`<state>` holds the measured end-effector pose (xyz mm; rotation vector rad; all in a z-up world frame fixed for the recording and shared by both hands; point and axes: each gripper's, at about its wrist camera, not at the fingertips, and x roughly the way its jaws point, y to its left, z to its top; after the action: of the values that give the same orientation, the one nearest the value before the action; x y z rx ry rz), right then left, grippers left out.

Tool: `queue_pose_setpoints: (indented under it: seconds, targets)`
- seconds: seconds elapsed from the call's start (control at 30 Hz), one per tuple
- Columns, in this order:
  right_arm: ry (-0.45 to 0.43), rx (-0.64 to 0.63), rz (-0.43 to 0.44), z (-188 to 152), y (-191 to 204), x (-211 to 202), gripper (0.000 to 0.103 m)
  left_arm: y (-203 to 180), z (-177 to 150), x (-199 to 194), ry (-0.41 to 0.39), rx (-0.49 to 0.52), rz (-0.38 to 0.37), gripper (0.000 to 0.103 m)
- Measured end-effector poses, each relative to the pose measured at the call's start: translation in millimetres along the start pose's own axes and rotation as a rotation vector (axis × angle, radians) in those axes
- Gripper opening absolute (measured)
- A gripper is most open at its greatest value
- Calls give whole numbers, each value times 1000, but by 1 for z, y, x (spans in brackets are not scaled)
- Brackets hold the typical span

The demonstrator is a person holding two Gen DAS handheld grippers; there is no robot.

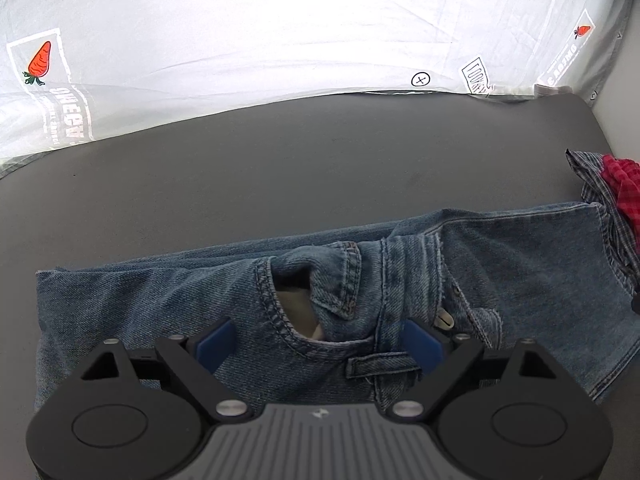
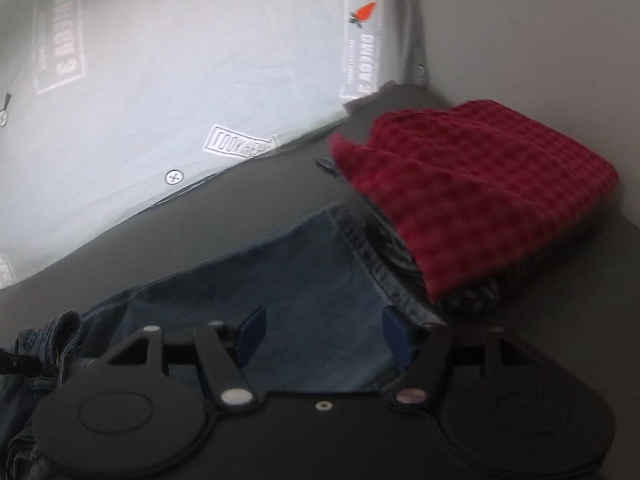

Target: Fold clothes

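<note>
Jaws of both grippers gape wide over faded blue denim jeans [image 1: 400, 272] on the dark grey tabletop [image 1: 280, 160]; a shallow pinch could drag one layer.

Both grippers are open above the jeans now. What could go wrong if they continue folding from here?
1. The jeans hem lies against the folded red checked cloth; lifting with the right gripper may drag that stack apart.
2. The left gripper is over the gaping pocket and belt loop; a finger might snag there and catch only one layer.
</note>
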<state>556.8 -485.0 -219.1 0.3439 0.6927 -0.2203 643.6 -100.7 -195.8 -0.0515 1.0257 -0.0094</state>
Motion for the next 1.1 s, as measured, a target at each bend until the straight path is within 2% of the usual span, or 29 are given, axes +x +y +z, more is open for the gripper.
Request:
queue_pose_setpoints:
  seconds: [0.13,0.23,0.3,0.37,0.4,0.53,0.57,0.63,0.67,0.77,0.83,0.9,0.97,1.03,1.1]
  targets:
    - [21,196,-78,-19,-37,8,72,-6,-2,-1,7,22,-4,91]
    - [22,285,-3,-21,-47,22,72,-11,-4,-4,9,45,-6,91]
    - [19,262,36,-19,-44,31,77,-12,-5,-6,13,42,-12,91]
    - [23,257,62,-17,-40,37,74,-10,-8,-9,13,38,-13,91]
    - [25,256,75,-17,-39,40,67,-9,-9,-10,13,35,-13,91]
    - [4,368,130,-20,-44,44,65,-7,-14,-9,18,25,-16,91]
    - [-1,398,142,-21,-47,45,62,-7,-15,-7,22,27,-14,91]
    - [-1,383,151,-18,-40,44,46,-7,-19,-5,28,33,-8,91]
    - [-1,371,155,-15,-37,44,34,-9,-20,-4,29,48,-4,91]
    - [1,337,165,-9,-26,43,33,-18,-25,6,36,126,19,96]
    - [2,314,172,-4,-19,43,27,-22,-30,14,36,162,35,99]
    - [2,291,179,0,-11,42,15,-21,-30,18,29,133,33,102]
    - [3,268,186,4,-4,42,10,-17,-28,20,29,108,19,103]
    - [4,246,193,9,3,41,8,-10,-25,19,22,85,-5,103]
    - [-1,146,255,-4,44,28,7,-2,-25,19,10,54,-31,103]
